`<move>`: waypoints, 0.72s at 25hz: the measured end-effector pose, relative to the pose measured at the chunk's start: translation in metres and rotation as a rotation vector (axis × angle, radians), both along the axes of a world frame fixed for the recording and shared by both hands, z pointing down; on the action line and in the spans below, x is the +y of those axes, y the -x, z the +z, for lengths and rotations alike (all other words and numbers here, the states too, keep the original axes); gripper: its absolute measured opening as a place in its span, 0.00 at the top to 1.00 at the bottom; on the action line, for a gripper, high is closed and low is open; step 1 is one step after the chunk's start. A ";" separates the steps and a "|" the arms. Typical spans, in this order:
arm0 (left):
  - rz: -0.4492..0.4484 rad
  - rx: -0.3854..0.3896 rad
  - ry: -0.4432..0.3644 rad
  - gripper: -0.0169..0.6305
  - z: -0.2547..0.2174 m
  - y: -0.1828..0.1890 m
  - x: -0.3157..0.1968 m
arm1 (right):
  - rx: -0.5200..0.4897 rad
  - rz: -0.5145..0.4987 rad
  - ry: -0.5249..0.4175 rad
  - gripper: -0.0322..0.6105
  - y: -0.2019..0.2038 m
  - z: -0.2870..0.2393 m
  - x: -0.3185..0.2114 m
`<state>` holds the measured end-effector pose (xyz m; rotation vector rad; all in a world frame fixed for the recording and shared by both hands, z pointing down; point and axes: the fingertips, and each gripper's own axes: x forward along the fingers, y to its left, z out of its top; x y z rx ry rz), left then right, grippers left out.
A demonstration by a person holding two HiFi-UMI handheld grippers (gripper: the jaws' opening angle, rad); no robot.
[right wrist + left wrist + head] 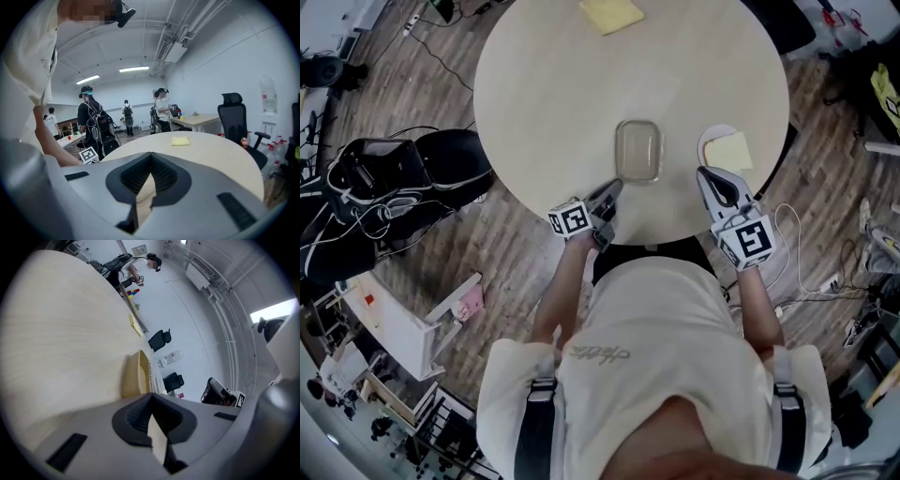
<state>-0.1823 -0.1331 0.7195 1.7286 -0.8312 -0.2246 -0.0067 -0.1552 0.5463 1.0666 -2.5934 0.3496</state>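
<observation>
1. Round table [544, 84]: pale wood top. Both grippers are at its near edge.
2. Left gripper [614, 187]: lies low over the tabletop and points toward the table's centre. In the left gripper view [151, 395] the jaws meet at their tips, with nothing between the pads.
3. Right gripper [706, 174]: to the right of the left one, well apart from it. In the right gripper view [151, 154] the jaws are likewise closed tip to tip and empty.
4. Clear container [637, 150]: a rounded rectangle standing on the table between the two grippers, nearer the left. Its near left corner is just beside the left jaw tips. In the left gripper view [136, 376] it sits directly ahead of the tips, slightly left. Cannot tell whether they touch.
5. White dish [710, 139]: just right of the container. The right gripper's tips are at its near rim.
6. Yellow sheet [729, 150]: lies flat in the dish.
7. Yellow pad [611, 13]: at the far edge of the table, well apart from both grippers. It also shows in the right gripper view [180, 140].
</observation>
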 end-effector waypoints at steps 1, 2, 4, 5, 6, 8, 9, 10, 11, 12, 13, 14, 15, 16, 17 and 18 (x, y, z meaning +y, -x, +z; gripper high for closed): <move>0.003 0.007 -0.011 0.95 -0.004 -0.003 -0.001 | 0.000 -0.001 0.000 0.94 -0.001 0.000 0.000; 0.009 0.014 -0.020 0.95 -0.008 -0.007 -0.003 | 0.000 0.000 0.001 0.94 -0.003 0.002 -0.001; 0.030 0.015 -0.037 0.95 -0.012 -0.017 -0.009 | -0.002 0.002 0.005 0.94 -0.009 0.007 -0.006; 0.041 0.012 -0.048 0.95 -0.015 -0.023 -0.012 | -0.004 0.003 0.006 0.94 -0.012 0.010 -0.009; 0.052 0.009 -0.061 0.95 -0.019 -0.027 -0.014 | -0.006 0.003 0.006 0.94 -0.014 0.011 -0.010; 0.072 -0.001 -0.097 0.95 -0.032 -0.035 -0.016 | -0.011 0.004 -0.001 0.94 -0.016 0.010 -0.010; 0.080 -0.011 -0.117 0.95 -0.039 -0.038 -0.017 | -0.014 0.005 -0.007 0.94 -0.016 0.008 -0.010; 0.089 -0.024 -0.136 0.95 -0.047 -0.040 -0.017 | -0.017 0.006 -0.014 0.94 -0.015 0.006 -0.009; 0.096 -0.038 -0.153 0.95 -0.055 -0.041 -0.017 | -0.019 0.006 -0.020 0.94 -0.013 0.004 -0.008; 0.103 -0.051 -0.169 0.95 -0.064 -0.043 -0.018 | -0.021 0.006 -0.026 0.94 -0.011 0.002 -0.007; 0.108 -0.061 -0.186 0.95 -0.072 -0.045 -0.018 | -0.023 0.006 -0.030 0.94 -0.010 0.001 -0.006; 0.112 -0.070 -0.204 0.95 -0.082 -0.046 -0.018 | -0.024 0.006 -0.034 0.94 -0.008 -0.001 -0.005; 0.116 -0.078 -0.223 0.95 -0.092 -0.048 -0.018 | -0.026 0.006 -0.039 0.94 -0.007 -0.003 -0.004; 0.120 -0.085 -0.242 0.95 -0.102 -0.049 -0.019 | -0.027 0.007 -0.044 0.94 -0.006 -0.005 -0.004; 0.125 -0.089 -0.260 0.95 -0.113 -0.051 -0.019 | -0.029 0.009 -0.050 0.94 -0.006 -0.007 -0.003; 0.129 -0.093 -0.278 0.95 -0.124 -0.052 -0.019 | -0.032 0.012 -0.056 0.94 -0.006 -0.009 -0.003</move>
